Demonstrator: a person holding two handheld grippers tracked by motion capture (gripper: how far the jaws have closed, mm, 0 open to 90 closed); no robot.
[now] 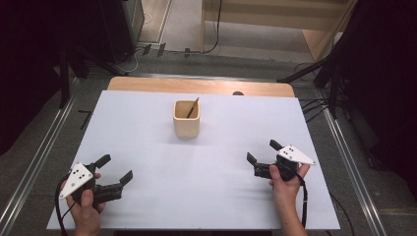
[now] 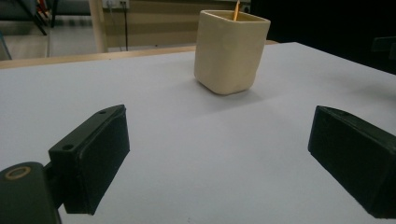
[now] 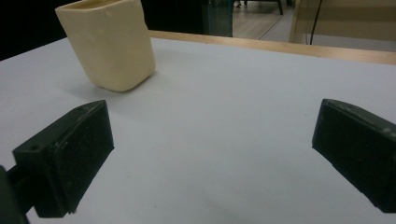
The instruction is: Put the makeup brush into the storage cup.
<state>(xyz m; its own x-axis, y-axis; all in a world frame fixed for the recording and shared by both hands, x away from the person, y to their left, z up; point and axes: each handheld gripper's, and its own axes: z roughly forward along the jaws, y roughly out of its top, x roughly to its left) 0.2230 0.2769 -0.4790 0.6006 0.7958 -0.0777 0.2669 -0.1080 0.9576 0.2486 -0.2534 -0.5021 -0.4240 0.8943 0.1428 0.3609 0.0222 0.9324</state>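
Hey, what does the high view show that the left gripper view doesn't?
Only the high view takes in both hands, the left gripper and the right gripper apart near the table's near edge, the dark floor around the table, and the inside of the cup with the whole pencil leaning in it. Only the left gripper view gives the cup's side wall close up and the inner pads of its own open jaws. Both share the white tabletop, the cream cup and the pencil's tip.

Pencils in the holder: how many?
1. A single pencil leans inside the cream square holder at mid-table; its tip pokes above the rim. Shorter ones could be hidden inside.
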